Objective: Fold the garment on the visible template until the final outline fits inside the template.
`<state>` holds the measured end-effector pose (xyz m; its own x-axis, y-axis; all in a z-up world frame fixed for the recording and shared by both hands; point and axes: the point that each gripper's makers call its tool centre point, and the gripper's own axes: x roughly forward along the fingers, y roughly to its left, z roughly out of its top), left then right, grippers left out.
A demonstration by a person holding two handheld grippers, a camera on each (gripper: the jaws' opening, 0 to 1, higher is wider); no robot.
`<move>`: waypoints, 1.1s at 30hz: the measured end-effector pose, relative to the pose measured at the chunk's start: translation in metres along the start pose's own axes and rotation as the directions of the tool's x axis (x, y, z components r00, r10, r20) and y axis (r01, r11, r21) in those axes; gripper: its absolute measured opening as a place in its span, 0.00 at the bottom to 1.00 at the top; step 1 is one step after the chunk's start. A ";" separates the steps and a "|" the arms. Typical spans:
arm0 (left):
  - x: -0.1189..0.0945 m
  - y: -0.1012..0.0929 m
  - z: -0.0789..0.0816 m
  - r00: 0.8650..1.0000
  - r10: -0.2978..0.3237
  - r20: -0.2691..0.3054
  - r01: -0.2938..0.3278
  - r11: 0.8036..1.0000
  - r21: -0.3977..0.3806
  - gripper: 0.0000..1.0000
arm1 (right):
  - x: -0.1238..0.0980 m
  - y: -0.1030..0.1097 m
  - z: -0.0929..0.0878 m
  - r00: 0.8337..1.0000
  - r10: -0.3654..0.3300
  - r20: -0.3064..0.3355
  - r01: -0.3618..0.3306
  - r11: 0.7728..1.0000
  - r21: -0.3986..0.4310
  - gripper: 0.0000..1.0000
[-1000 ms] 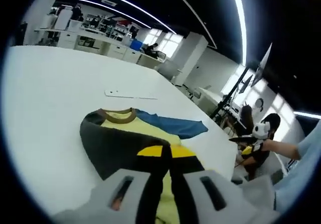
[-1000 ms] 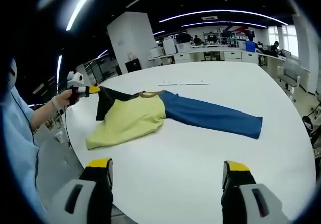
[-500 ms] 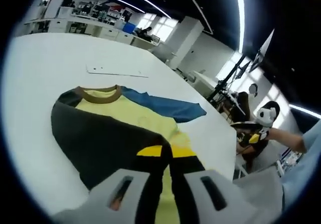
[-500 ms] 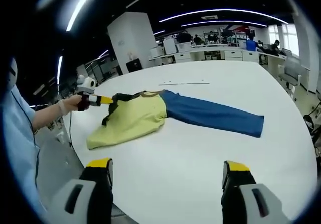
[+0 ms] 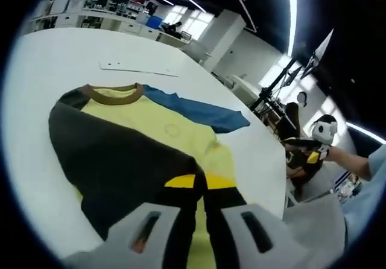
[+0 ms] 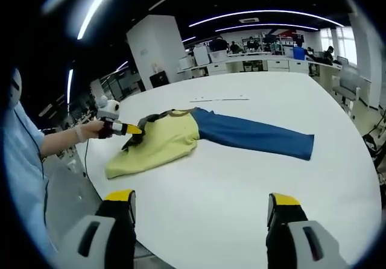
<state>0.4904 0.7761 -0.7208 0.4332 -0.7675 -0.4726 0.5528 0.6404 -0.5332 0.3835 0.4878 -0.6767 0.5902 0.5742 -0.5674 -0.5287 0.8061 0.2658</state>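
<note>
A long-sleeved shirt [image 5: 163, 127] with a yellow body, a brown collar and a blue sleeve [image 5: 199, 112] lies flat on the white table [image 5: 36, 70]. My left gripper [image 5: 202, 181] is shut on the dark grey sleeve [image 5: 114, 166], which drapes across the yellow front. In the right gripper view the left gripper [image 6: 134, 130] holds that dark sleeve [image 6: 148, 119] low over the shirt [image 6: 160, 142], with the blue sleeve [image 6: 253, 135] stretched out to the right. My right gripper [image 6: 202, 202] is open, off the near table edge, and appears as the right gripper [image 5: 304, 151] at the far right.
A thin pale template strip [image 6: 220, 99] lies on the table [image 6: 241, 184] beyond the collar, also seen as the strip [image 5: 139, 70]. The person's light blue sleeve [image 6: 24, 160] is at the left. Office desks [image 6: 265, 64] and a monitor stand [image 5: 283, 94] are beyond the table.
The left gripper has carried the dark sleeve down and across the yellow body, closer to the cloth. The right gripper has stayed open in place.
</note>
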 end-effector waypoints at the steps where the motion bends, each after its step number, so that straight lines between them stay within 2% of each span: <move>1: 0.001 0.001 -0.002 1.000 0.001 -0.005 -0.001 1.000 -0.003 0.00 | 0.000 0.000 0.000 1.000 -0.001 -0.001 0.001 1.000 -0.001 0.91; 9: 0.004 -0.002 -0.006 1.000 -0.012 -0.004 0.012 1.000 0.005 0.04 | 0.000 0.000 0.003 1.000 0.000 0.000 0.000 1.000 -0.003 0.91; 14: -0.001 -0.002 0.000 1.000 -0.004 0.023 0.002 0.998 0.063 0.22 | 0.003 0.002 0.002 1.000 0.006 -0.008 -0.006 1.000 -0.004 0.91; 19: -0.008 -0.005 0.001 1.000 -0.004 0.029 0.001 0.992 0.124 0.37 | 0.007 0.004 0.000 1.000 0.015 -0.012 -0.015 1.000 -0.002 0.91; 23: -0.015 -0.002 0.002 0.999 0.007 0.034 -0.011 0.991 0.135 0.51 | 0.008 0.006 -0.001 1.000 0.021 -0.015 -0.021 1.000 -0.004 0.91; 27: -0.021 0.004 0.003 0.998 0.027 0.048 -0.033 0.989 0.141 0.71 | 0.009 0.007 -0.001 1.000 0.021 -0.017 -0.022 1.000 -0.004 0.91; 31: -0.033 0.004 0.002 0.998 0.018 0.052 -0.026 0.986 0.165 0.77 | 0.008 0.008 -0.001 1.000 0.023 -0.015 -0.024 1.000 -0.003 0.91; 33: -0.038 0.008 0.000 0.998 0.029 0.049 -0.037 0.984 0.176 0.76 | 0.008 0.008 -0.003 1.000 0.022 -0.019 -0.022 1.000 -0.002 0.91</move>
<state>0.4780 0.8106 -0.7069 0.4831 -0.7492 -0.4531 0.6527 0.6531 -0.3839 0.3819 0.4986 -0.6811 0.5671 0.5889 -0.5759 -0.5429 0.7930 0.2764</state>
